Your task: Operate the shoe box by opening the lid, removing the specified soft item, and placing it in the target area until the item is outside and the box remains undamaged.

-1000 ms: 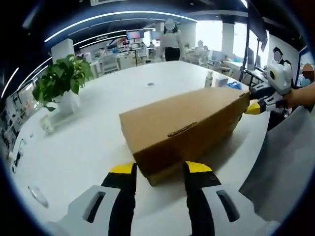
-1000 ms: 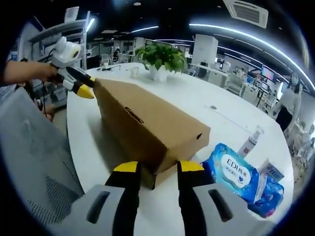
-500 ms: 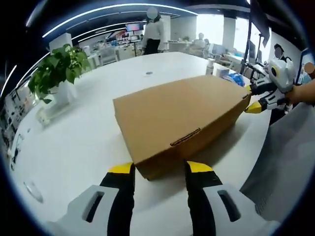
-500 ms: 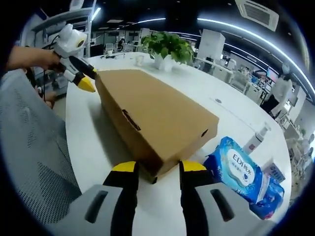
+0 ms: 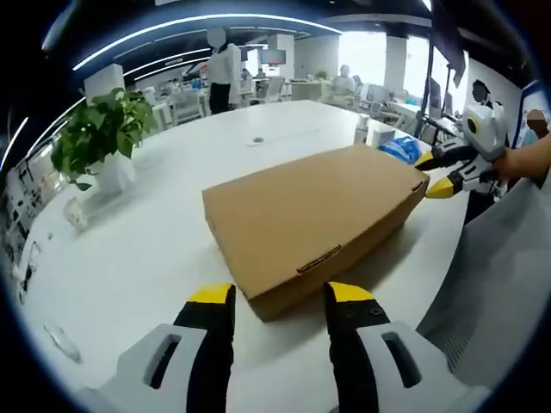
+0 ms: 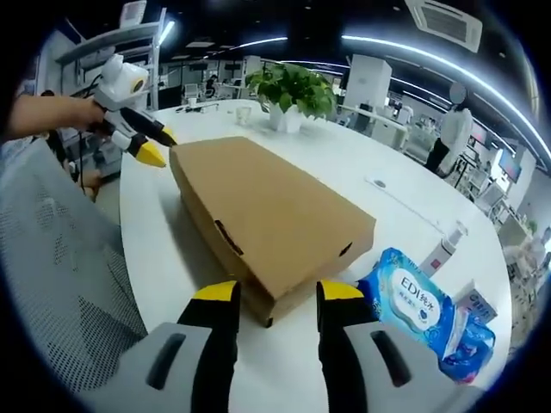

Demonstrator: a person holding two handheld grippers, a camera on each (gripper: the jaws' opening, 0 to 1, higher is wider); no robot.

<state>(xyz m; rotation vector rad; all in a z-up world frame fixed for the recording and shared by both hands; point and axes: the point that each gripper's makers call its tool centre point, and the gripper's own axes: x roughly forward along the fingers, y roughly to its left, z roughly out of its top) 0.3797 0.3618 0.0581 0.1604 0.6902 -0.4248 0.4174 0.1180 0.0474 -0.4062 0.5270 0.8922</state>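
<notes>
The shoe box [image 5: 314, 217] lies flat on the white table [image 5: 146, 249], lid closed. Its long axis runs from one gripper to the other: one short end faces the left gripper [image 5: 271, 297], the other short end faces the right gripper [image 6: 269, 294]. Both grippers have jaws apart, gripping nothing, w/ yellow tips just beside the box ends; contact I cannot tell. In right gripper view a blue wipes pack [image 6: 411, 303] lies near the box corner, w/ a small spray bottle [image 6: 439, 251] behind it. A potted plant [image 5: 96, 138] stands well apart from the box.
</notes>
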